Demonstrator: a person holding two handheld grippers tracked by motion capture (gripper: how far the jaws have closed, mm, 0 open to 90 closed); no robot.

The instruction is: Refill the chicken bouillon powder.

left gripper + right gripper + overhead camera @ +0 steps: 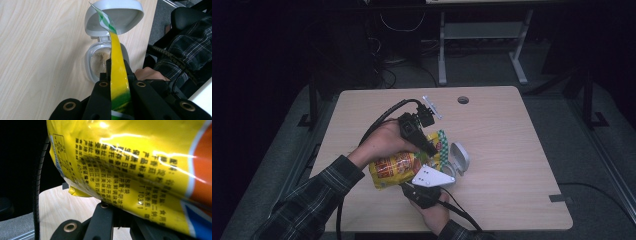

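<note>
A yellow snack bag is held tilted over an open grey flip-lid container, the left gripper clamped on its top edge directly above the container, the right gripper pinching its underside just beside the container

The high view is dim, dark at its edges. Glare streaks the yellow bag, whose close print blurs in the right gripper view.
</note>
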